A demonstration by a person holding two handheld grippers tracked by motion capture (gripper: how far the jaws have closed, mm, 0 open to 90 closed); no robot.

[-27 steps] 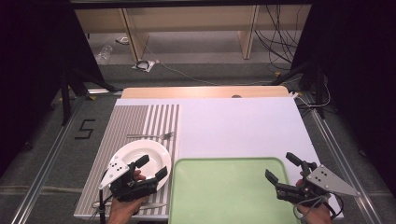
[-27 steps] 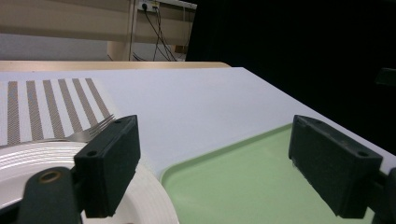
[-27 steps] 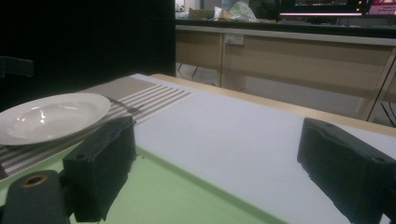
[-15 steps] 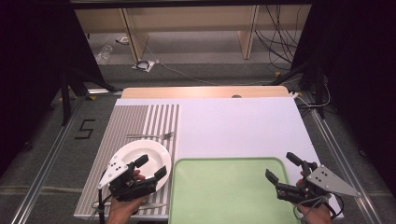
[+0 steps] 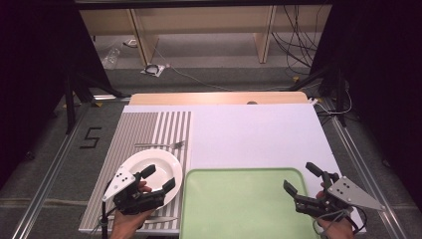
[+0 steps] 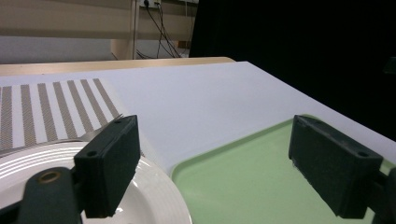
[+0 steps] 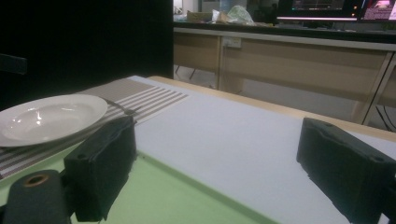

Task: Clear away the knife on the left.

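Plate, round, white, glossy ceramic with a shallow well, appears to be the target: the left gripper hovers at its near rim, jaws spread wide and empty. Next it likely must straddle that rim and clench. Outward, lower left of the high view, the plate lies on a striped mat, beside a green tray; the right gripper waits released.

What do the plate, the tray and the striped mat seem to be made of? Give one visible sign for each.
Plate: probably glazed ceramic, white and glossy, with bright reflections and ridged rings near the rim.
Tray: likely plastic, pale green, matte, with a moulded raised edge and rounded corners.
Striped mat: it looks like woven fabric or vinyl, lying flat and dull, with grey-brown and white stripes; the weave is too small to tell.
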